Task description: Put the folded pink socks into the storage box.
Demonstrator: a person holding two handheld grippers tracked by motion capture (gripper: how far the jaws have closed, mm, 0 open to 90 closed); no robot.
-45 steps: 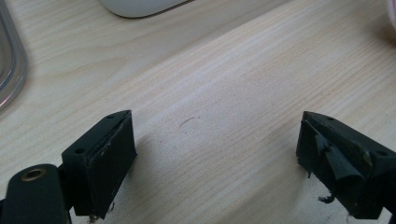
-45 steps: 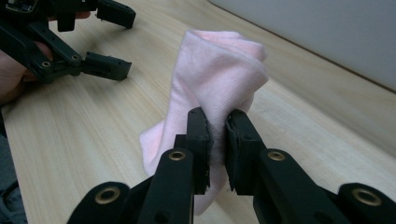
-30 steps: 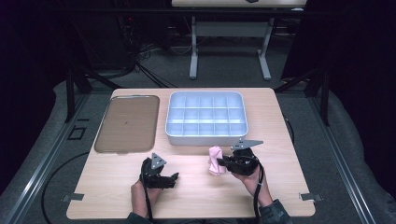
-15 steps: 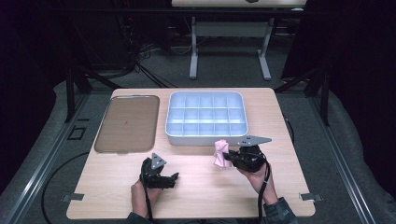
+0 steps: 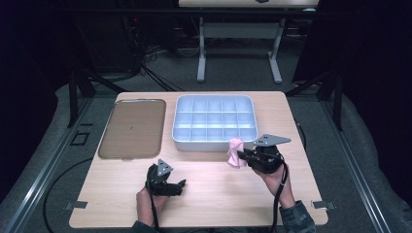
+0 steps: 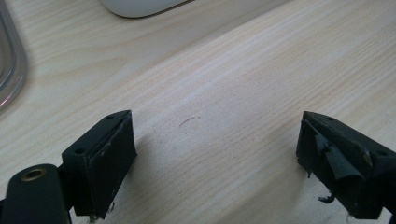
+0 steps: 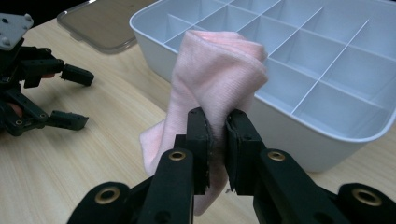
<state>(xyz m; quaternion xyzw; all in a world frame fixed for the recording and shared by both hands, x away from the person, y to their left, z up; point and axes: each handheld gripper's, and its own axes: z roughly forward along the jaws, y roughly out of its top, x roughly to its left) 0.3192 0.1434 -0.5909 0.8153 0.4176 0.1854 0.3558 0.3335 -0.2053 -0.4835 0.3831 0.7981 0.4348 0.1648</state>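
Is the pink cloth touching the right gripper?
Touching. In the right gripper view, the right gripper has its jaws pinched on the pink cloth.

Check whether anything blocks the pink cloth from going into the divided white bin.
Nothing visible does. The right gripper holds the pink cloth just at the near wall of the white bin; its compartments look empty. The left gripper rests off to the side.

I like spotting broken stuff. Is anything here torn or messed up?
Yes. On the left tongs, the black rubber pad on one finger is peeling, with ragged flaps hanging off. The other pad looks smoother. The divided white plastic tray looks fine.
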